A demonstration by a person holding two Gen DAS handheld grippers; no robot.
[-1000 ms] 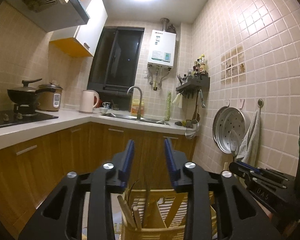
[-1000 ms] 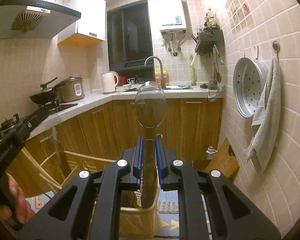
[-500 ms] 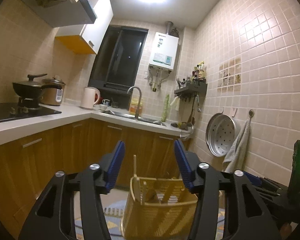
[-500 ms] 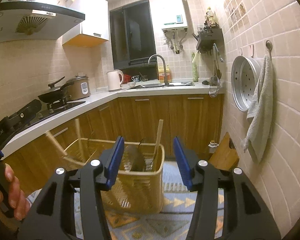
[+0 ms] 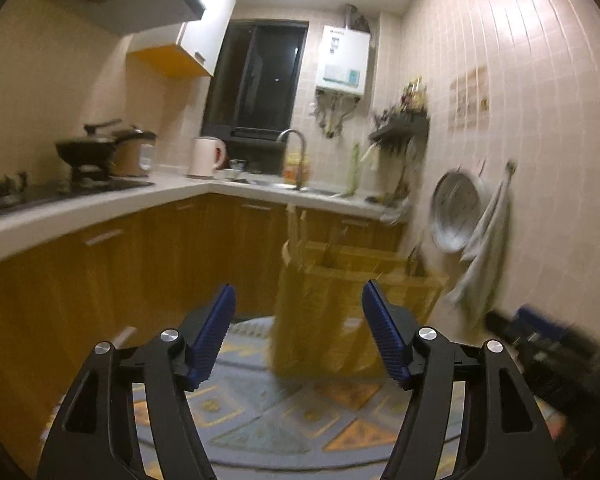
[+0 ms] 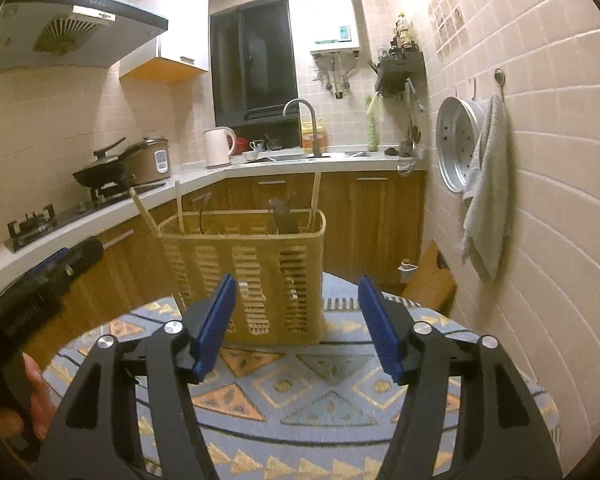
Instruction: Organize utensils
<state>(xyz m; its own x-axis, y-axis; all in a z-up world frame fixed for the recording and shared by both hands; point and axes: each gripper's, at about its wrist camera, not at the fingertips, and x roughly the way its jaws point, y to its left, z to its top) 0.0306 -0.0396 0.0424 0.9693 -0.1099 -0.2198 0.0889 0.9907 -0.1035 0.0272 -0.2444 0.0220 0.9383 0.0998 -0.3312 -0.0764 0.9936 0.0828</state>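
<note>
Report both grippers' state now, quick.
Left gripper: open, holding nothing.
Right gripper: open, holding nothing; basket ahead of its jaws.

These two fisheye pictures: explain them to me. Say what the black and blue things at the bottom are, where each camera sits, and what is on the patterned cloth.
No robot is here. A person holds a pair of hand tongs in each hand, and a camera on each looks forward along its two blue-padded fingers. The left wrist view shows the left tongs; the right wrist view shows the right tongs. Both are open and hold nothing.

On the round table with a blue and orange patterned cloth stands a tall yellow slatted plastic utensil basket. In it stand wooden chopsticks and a dark spoon-like utensil; its exact kind is hard to tell.

The left picture is blurred. At the left edge of the right picture you can see the person's left hand gripping the other tool.
</note>
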